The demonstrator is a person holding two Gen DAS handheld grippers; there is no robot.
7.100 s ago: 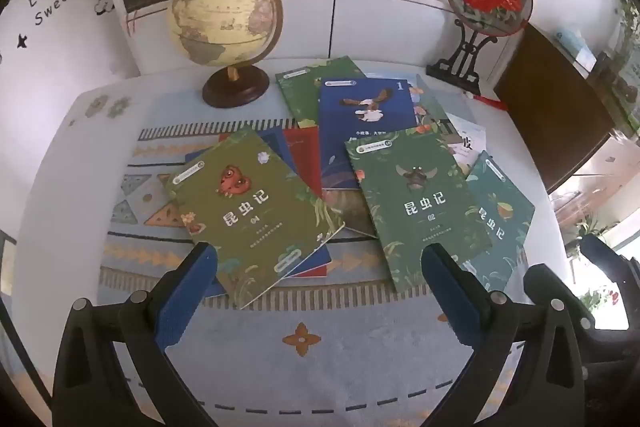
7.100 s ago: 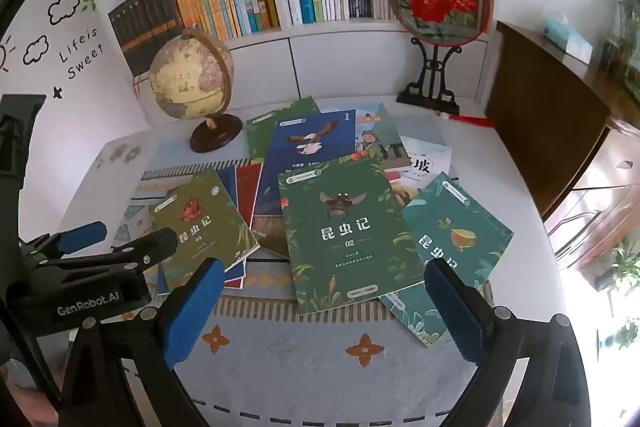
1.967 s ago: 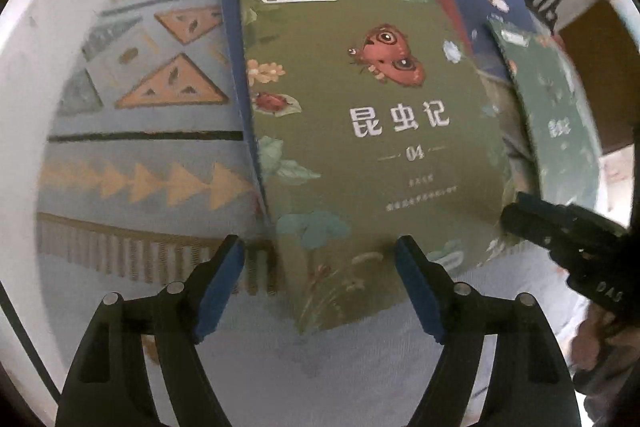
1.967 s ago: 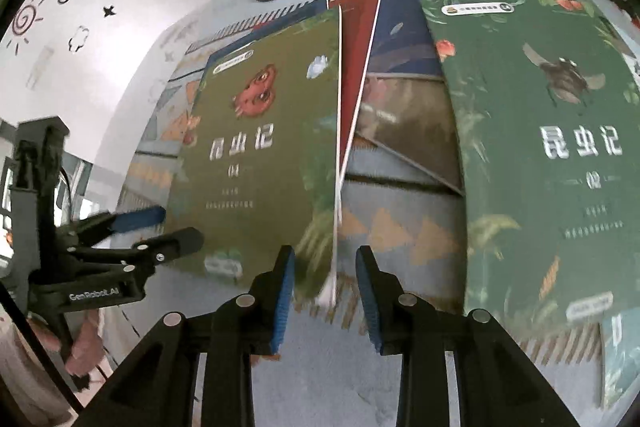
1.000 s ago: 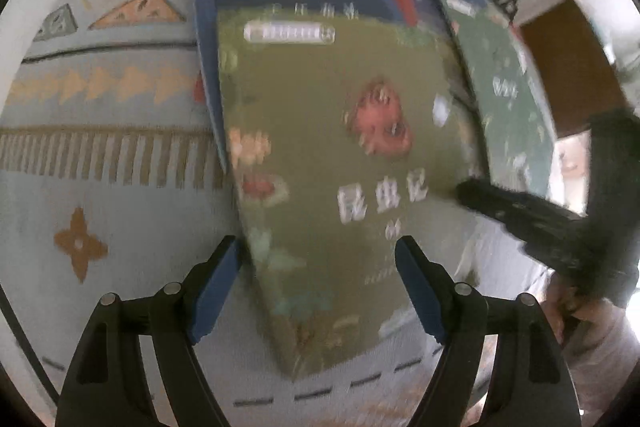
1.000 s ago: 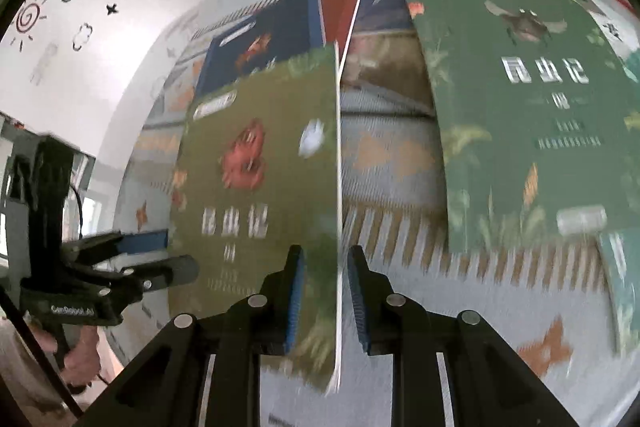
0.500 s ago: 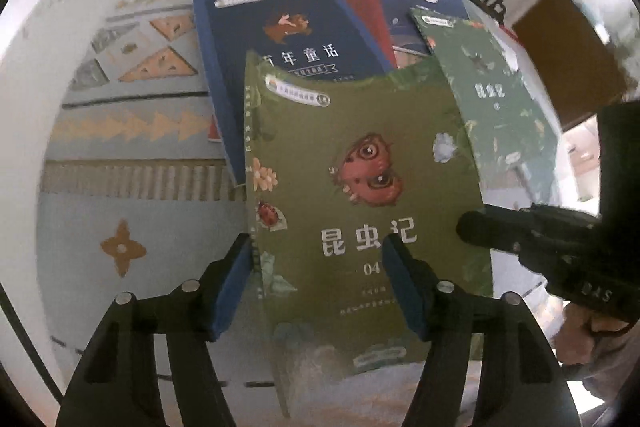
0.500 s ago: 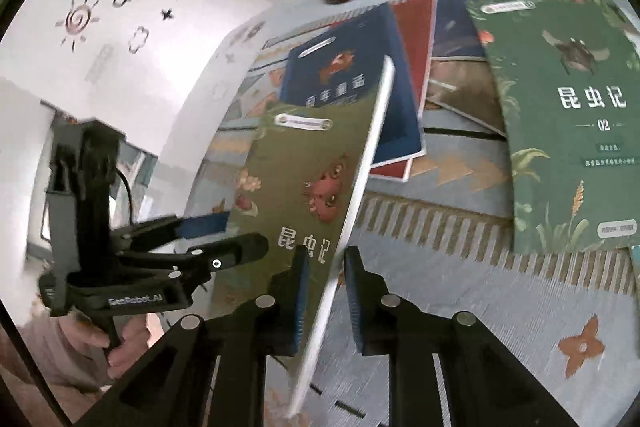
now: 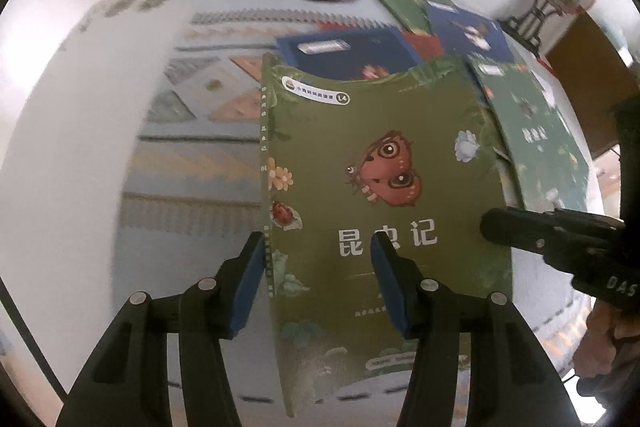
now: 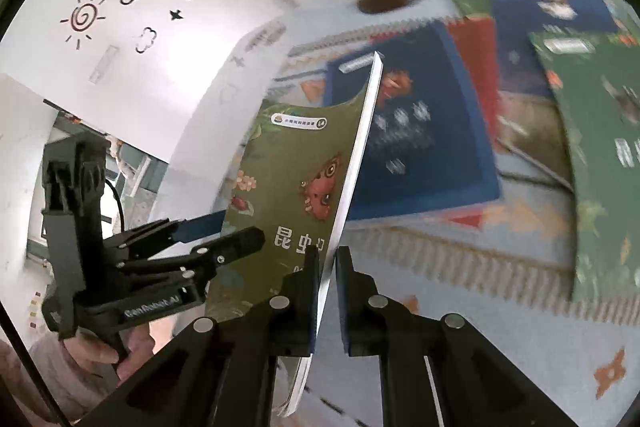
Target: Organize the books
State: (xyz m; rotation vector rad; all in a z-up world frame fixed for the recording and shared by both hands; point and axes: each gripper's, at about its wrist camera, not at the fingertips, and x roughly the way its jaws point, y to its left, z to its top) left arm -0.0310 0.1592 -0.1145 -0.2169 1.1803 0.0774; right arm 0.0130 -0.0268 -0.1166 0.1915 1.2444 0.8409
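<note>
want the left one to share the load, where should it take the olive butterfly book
On the spine edge of the olive butterfly book, coming from below: it stands tilted off the table, the right gripper pinches its page edge, and the left gripper is closing with the spine between its jaws.

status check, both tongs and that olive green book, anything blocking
Right tongs shut on olive green book, lifted clear of the table. Left tongs closing around its spine edge, pads not yet pressing. Nothing in the way.

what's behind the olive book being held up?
Behind the olive book lies a dark blue book, partly covered, over a red one. Their hidden parts and anything beneath cannot be seen.
</note>
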